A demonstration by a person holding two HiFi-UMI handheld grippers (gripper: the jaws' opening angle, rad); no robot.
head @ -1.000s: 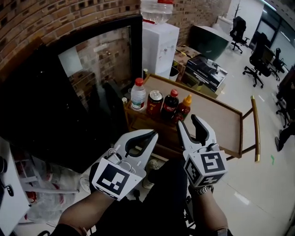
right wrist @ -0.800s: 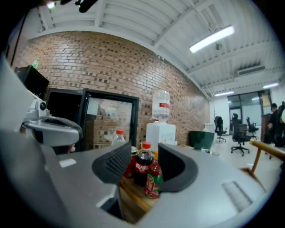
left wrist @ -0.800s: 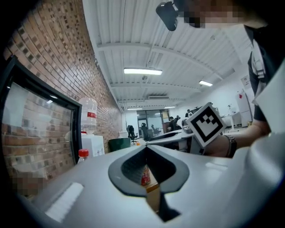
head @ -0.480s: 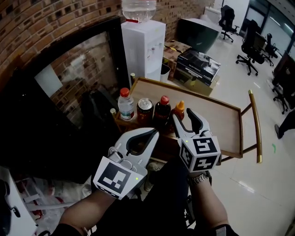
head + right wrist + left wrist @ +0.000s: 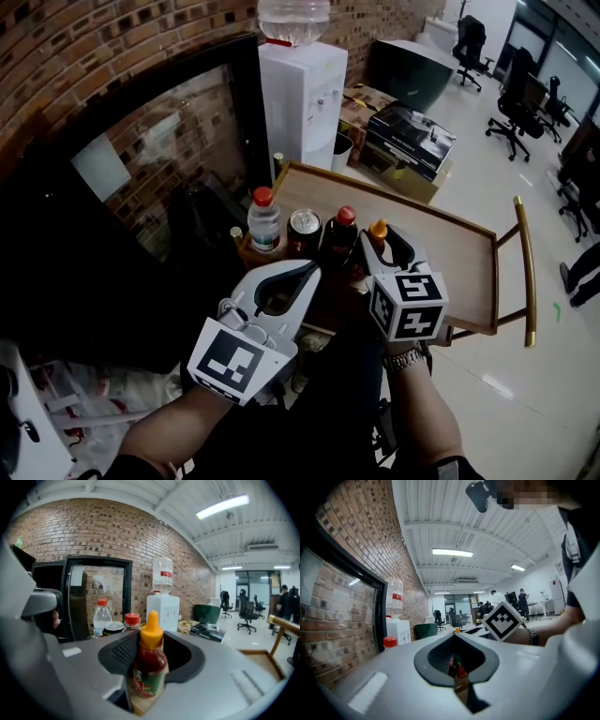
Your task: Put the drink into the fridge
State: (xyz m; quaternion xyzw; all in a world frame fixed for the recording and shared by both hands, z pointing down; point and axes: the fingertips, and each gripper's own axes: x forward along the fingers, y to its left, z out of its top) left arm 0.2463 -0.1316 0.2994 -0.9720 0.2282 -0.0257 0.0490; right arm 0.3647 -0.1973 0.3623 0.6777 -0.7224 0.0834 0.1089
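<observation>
- The right gripper (image 5: 382, 237) reaches to the near left corner of the table (image 5: 450, 258). Its jaws stand partly apart and have just been closing.
- The orange-capped bottle (image 5: 150, 660) stands upright between those jaws, near their tips. In the right gripper view dark space shows beside the bottle's shoulder, so the jaws are not clamped on it. Its base rests on the table.
- That bottle is the right-hand end of a row along the table's edge. To its left stand a dark bottle with a red cap (image 5: 339, 234), a can (image 5: 305, 229) and a clear water bottle with a red cap (image 5: 263, 223), all upright and close together.
- The left gripper (image 5: 310, 272) is held level, short of the table and left of the right gripper. Its jaw tips meet and it holds nothing; only the row's red caps show through its loop.
- The fridge (image 5: 141, 178), black-framed with a glass door, stands just left of the table with its door closed.
- A white water dispenser (image 5: 302, 89) stands against the brick wall beyond the table's far left corner.
- A brass-coloured rail (image 5: 525, 272) runs along the table's right end.
- Black boxes (image 5: 410, 139) are stacked on the floor beyond the table, and office chairs (image 5: 520, 84) stand further off.
</observation>
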